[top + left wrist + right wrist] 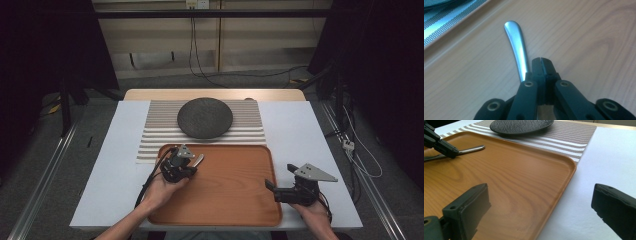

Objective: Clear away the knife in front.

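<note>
High view, left gripper (192, 165): jaws pressed together, metal handle (517, 47) lying just beside them, apparently not clamped.
Handle's place: flat on wooden tray (235, 195), far-left corner.
Right gripper (272, 187): jaws wide apart, nothing between, over tray's right rim.

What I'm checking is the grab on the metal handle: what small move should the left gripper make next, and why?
Probably reopen the left gripper and shift it sideways over the metal handle before closing again. Its jaws look shut on each other, and the handle seems to run beside them, not between, lying on the wooden tray.
</note>
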`<state>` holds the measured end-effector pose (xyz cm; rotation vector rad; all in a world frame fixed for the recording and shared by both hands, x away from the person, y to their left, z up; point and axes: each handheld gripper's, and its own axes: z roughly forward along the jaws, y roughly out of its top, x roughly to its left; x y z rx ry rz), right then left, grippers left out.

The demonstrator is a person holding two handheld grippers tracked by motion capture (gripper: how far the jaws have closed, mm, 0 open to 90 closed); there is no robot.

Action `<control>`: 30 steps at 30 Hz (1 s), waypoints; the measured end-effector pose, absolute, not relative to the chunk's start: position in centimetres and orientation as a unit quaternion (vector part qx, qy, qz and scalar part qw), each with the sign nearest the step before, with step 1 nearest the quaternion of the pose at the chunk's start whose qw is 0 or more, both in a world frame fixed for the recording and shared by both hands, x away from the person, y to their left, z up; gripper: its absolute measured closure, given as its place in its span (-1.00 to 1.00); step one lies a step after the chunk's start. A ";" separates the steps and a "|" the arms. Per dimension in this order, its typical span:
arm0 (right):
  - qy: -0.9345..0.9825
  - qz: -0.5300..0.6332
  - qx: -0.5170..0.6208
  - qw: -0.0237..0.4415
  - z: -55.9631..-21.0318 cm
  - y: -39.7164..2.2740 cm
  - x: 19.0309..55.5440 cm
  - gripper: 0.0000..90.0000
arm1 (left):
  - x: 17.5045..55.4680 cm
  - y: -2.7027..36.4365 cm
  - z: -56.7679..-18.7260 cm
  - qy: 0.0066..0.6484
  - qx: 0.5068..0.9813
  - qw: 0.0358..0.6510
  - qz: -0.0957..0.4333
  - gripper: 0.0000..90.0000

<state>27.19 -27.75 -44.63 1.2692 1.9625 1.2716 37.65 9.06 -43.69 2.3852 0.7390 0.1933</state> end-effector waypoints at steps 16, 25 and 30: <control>0.716 0.464 0.463 0.241 -44.6 -27.7 27.2 -0.97 | 37.8 9.8 -43.6 0.291 0.904 0.302 0.087 1.00; 0.710 0.466 0.466 0.247 -44.5 -27.9 27.1 -0.97 | 37.9 10.2 -43.6 0.299 0.901 0.298 0.096 1.00; 0.712 0.465 0.465 0.246 -44.5 -27.8 27.1 -0.97 | 38.0 10.6 -43.5 0.297 0.902 0.297 0.095 1.00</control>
